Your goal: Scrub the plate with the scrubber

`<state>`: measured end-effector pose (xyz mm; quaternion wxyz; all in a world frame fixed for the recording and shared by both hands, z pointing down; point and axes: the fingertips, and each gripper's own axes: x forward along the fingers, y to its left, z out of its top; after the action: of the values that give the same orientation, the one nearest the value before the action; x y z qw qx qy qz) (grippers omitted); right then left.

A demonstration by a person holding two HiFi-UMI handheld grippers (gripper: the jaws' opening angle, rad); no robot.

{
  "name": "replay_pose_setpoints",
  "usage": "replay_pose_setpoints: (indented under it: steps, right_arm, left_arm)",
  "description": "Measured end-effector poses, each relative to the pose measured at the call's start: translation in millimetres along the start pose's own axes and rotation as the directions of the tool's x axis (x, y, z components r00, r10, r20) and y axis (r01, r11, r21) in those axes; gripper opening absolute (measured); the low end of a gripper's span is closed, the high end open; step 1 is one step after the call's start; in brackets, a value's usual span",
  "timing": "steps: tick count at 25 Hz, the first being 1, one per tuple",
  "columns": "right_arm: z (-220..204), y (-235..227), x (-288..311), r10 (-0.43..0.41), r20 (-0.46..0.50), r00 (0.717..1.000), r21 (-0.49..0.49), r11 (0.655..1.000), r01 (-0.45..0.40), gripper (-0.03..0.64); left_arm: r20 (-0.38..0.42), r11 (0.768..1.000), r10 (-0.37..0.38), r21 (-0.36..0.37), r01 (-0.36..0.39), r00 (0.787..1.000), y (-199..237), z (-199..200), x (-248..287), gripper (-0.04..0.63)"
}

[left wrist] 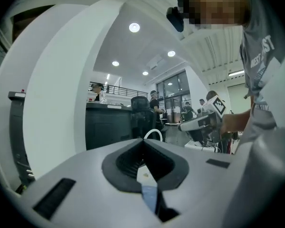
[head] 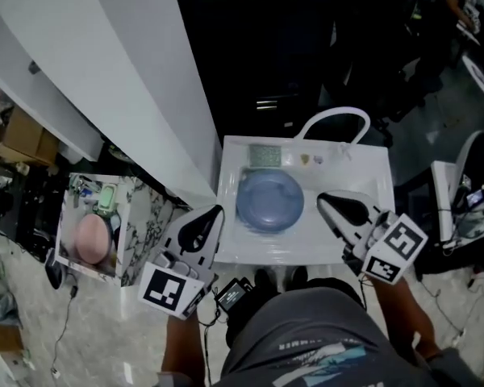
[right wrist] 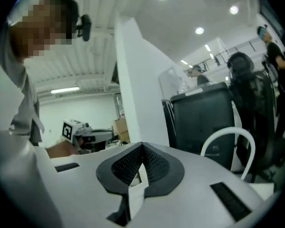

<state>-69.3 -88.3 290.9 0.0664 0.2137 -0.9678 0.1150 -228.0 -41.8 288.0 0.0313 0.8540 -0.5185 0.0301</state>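
The plate [head: 269, 201] is round, smooth and blue, with a shallow dip in the middle. It lies flat in the bottom of a white sink [head: 371, 176] shaped like a square with soft corners. The scrubber [head: 264, 156] is a small green pad with a rough, dotted look. It lies on the back ledge of the sink, just behind the plate and not touching it. A thin white tap [head: 332, 123] bends in an arch over the back of the sink. Off to the left stands a box [head: 145, 224] with marble-patterned sides, and in it sit a pink round thing [head: 90, 239] and a small green thing, too small to tell. The left gripper [head: 218, 210] is grey and pointed. It is held up by the front left corner of the sink, with its tip aimed at the plate. The right gripper [head: 321, 198] is held above the right side of the sink, tip aimed at the plate too. Neither one touches the plate or the scrubber. In the left gripper view, the left gripper [left wrist: 143, 141] points about level across the room, and its dark ribbed pads [left wrist: 128, 159] are pressed together with nothing between them. In the right gripper view, the right gripper [right wrist: 142, 145] is pinched closed as well and holds nothing.
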Motion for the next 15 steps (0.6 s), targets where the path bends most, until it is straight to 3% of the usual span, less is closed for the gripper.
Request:
replay_pose_setpoints:
  steps: [3, 5, 15]
  right_arm:
    - [9, 21, -1, -0.004, -0.066, 0.998, -0.197, 0.98, -0.009, 0.029]
    - [12, 27, -2, -0.013, -0.09, 0.996, -0.257, 0.966, -0.01, 0.029]
    - [23, 27, -19, -0.037, -0.08, 0.996, -0.258, 0.966, 0.015, 0.029]
  left_arm:
    - [0.019, 0.999, -0.034, 0.024, 0.033, 0.999, -14, 14, 6, 0.003]
    - [0.019, 0.998, -0.054, 0.042, 0.053, 0.998, -23, 21, 8, 0.002]
    - [0.02, 0.992, -0.092, 0.086, 0.09, 0.996, -40, 31, 10, 0.002]
